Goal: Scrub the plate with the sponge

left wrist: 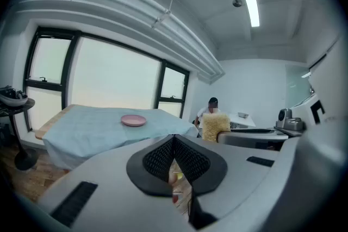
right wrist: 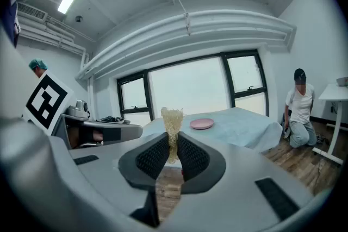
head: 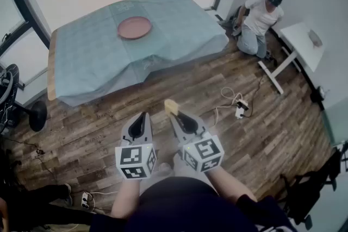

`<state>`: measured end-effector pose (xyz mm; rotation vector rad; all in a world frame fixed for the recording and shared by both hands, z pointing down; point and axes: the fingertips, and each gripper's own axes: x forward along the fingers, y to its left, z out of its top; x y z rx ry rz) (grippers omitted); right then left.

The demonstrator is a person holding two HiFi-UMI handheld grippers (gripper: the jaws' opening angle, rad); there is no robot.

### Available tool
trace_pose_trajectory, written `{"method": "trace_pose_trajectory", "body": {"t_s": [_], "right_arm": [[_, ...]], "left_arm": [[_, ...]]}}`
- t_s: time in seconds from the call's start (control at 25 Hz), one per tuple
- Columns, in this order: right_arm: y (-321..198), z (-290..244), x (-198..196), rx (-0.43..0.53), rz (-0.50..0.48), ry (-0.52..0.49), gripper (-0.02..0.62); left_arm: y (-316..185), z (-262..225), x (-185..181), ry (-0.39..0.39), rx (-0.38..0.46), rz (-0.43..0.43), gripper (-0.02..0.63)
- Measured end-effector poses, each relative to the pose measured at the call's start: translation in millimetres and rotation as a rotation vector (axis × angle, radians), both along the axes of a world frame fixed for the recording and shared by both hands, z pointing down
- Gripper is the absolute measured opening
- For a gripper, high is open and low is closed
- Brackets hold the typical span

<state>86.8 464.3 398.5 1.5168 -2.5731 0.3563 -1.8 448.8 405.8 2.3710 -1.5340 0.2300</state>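
Note:
A pink plate [head: 135, 27] lies on the table [head: 87, 57] covered with a light blue cloth, far ahead of both grippers. In the left gripper view the plate [left wrist: 133, 120] shows small on that table; in the right gripper view the plate [right wrist: 202, 124] sits right of the sponge. My right gripper [head: 173, 112] is shut on a yellow sponge [head: 171, 106], which stands up between its pads [right wrist: 172, 126]. My left gripper [head: 142, 119] is shut with nothing in it, and from it the sponge [left wrist: 215, 124] appears at the right. Both grippers hang over the wooden floor, well short of the table.
A person [head: 260, 22] kneels on the floor at the right, beside a white side table [head: 302, 41]. A power strip with a white cable [head: 239, 108] lies on the floor right of the grippers. A black stand base [head: 37, 116] is at the left. Windows line the far wall.

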Motion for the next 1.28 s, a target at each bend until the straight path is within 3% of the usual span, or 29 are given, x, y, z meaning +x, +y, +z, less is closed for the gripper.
{"method": "trace_pose_trajectory", "body": {"t_s": [0.48, 0.76, 1.04, 1.28], "right_arm": [[9.6, -5.6, -12.1, 0.013, -0.026, 0.006, 0.054], [3.2, -5.2, -19.2, -0.003, -0.054, -0.078, 0.057], [-27.6, 3.1, -16.6, -0.020, -0.054, -0.056, 0.057], [-87.1, 9.2, -21.7, -0.023, -0.070, -0.054, 0.057]], "left_arm": [[5.3, -0.6, -7.4, -0.005, -0.001, -0.018, 0.014], [-5.6, 5.3, -21.0, -0.003, -0.006, -0.052, 0.014], [-34.5, 19.0, -19.1, -0.001, -0.037, -0.064, 0.014], [-88.6, 27.2, -23.2, -0.011, -0.048, -0.079, 0.014]]}}
